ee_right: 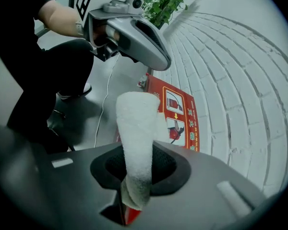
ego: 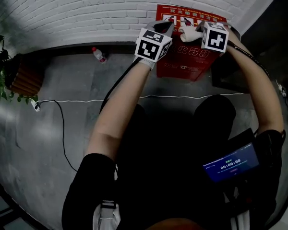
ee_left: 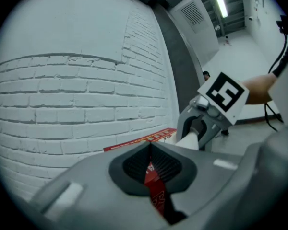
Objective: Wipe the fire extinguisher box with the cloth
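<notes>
At the upper centre of the head view, the right gripper (ego: 191,31) clamps the white cloth (ee_right: 137,133) at the top of the red fire extinguisher box (ego: 187,61). The left gripper (ee_left: 150,147) beside it is closed and empty.

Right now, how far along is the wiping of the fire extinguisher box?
Done: the cloth is clamped in the right hand-held gripper. In hand: it sits over the top of the fire extinguisher box; contact doesn't show. To do: the wiping itself, it seems; no wiped patch shows. The left hand-held gripper is shut, empty.
</notes>
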`<state>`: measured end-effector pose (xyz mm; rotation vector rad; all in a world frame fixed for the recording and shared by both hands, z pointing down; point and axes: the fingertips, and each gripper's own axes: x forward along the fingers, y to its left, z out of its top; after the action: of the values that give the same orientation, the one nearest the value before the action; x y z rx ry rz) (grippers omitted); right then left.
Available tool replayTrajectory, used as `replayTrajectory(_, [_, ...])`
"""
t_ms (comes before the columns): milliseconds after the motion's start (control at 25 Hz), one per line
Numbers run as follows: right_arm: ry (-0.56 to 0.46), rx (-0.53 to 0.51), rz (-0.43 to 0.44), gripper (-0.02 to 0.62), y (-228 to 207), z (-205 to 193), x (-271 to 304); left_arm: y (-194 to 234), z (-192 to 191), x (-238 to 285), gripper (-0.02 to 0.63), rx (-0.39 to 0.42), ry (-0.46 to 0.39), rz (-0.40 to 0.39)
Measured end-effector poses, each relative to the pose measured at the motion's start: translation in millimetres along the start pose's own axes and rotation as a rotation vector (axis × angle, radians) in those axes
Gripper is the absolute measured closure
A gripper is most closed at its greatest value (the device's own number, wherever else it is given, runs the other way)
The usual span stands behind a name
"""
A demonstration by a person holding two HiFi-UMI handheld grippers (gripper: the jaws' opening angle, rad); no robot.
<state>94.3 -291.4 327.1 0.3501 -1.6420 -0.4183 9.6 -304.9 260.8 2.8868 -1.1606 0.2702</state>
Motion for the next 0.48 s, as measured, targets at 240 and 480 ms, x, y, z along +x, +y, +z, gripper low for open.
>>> replayTrajectory(240, [-0.020,-0.028,0.171,0.506,59.3,7.6,5.6,6.5,-3.5,-1.1,0.603,-0.014,-0.004,0.011])
replayTrajectory(480, [-0.115,-0.001,0.100,0.505,21.1,27.6,-9.1,34.4,0.5,-2.7,0.603,-0.020,-0.020,0.044])
